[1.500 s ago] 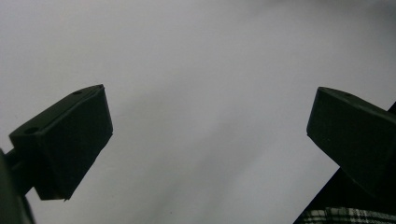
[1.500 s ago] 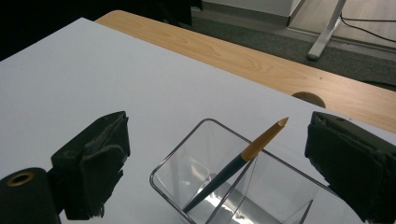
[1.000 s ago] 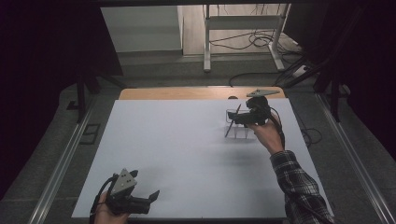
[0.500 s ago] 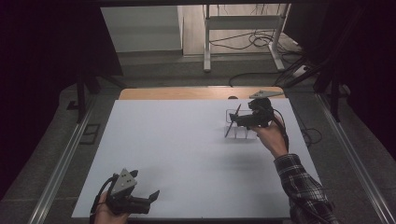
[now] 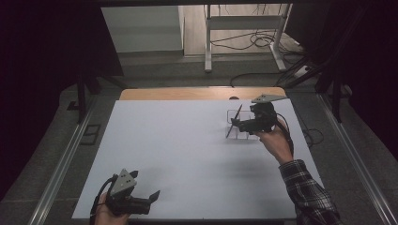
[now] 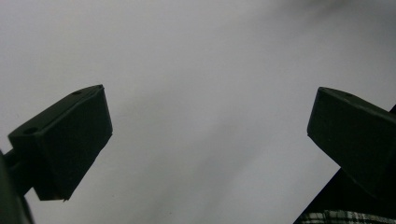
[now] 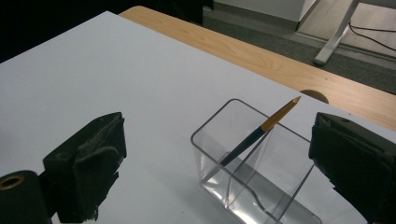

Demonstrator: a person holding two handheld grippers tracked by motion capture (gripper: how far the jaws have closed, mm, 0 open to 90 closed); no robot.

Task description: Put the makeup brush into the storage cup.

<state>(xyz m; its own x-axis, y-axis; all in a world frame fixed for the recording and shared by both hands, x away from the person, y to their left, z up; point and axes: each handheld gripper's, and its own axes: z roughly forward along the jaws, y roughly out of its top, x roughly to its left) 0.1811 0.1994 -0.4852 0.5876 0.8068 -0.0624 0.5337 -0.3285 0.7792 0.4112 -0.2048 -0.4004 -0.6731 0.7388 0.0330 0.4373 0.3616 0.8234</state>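
A clear plastic box [image 7: 254, 179] stands on the white board [image 5: 178, 145] at the far right. A dark pencil with an orange tip [image 7: 259, 132] leans inside it, its tip poking above the rim. My right gripper [image 7: 222, 161] is open, its jaws wide to either side of the box, touching neither box nor pencil. From above, the right gripper [image 5: 240, 124] faces left at the box [image 5: 237, 127] and the pencil [image 5: 233, 121]. My left gripper [image 5: 144, 185] is open at the near left corner; the left gripper [image 6: 210, 135] has bare white board between its jaws.
A strip of wooden table [image 5: 197, 93] shows beyond the board's far edge. Metal rails [image 5: 61, 164] run along both sides. A white desk frame [image 5: 244, 28] and cables lie on the floor behind. A plaid sleeve [image 5: 307, 192] reaches in at the right.
The right gripper has drawn back slightly to the right of the box. The pencil stays leaning in the box. The left gripper has not moved.
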